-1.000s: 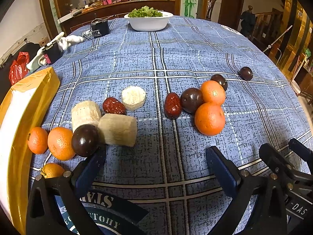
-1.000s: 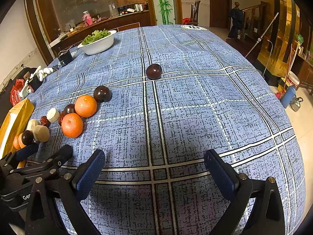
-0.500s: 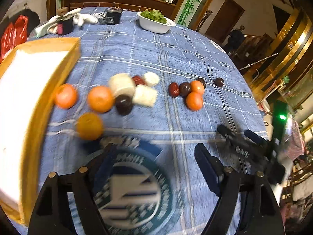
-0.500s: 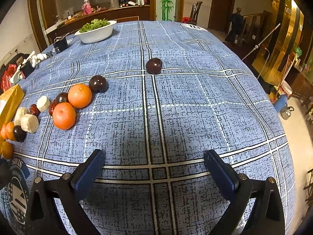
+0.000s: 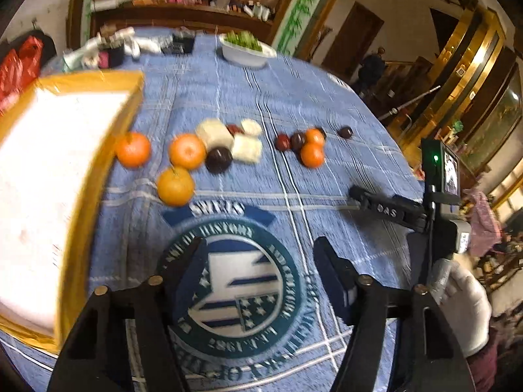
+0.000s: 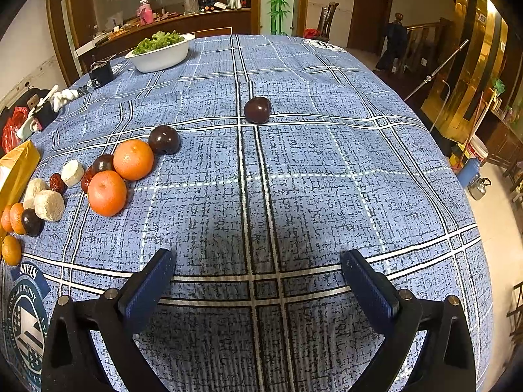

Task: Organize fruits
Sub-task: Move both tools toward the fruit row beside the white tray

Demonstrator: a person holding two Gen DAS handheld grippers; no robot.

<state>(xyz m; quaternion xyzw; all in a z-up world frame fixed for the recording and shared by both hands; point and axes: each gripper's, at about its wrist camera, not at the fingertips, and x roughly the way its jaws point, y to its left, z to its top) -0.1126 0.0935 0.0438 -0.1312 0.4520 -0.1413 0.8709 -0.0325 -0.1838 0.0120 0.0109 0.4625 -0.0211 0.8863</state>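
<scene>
Both grippers are held wide apart above the blue tablecloth (image 6: 294,196), with nothing between the fingers of the left gripper (image 5: 261,271) or the right gripper (image 6: 258,281). The fruit lies loose on the cloth: oranges (image 6: 107,192), dark plums (image 6: 164,139), red dates (image 5: 282,142) and pale cut chunks (image 6: 49,205) in two clusters, with one plum (image 6: 257,109) well apart. The oranges are judged firm and best gripped across the middle; the plums look smooth and likely to roll or slip; the chunks may crush. The yellow box (image 5: 81,196) beside the oranges shows only a white lining. The white bowl (image 6: 163,58) is filled with greens.
</scene>
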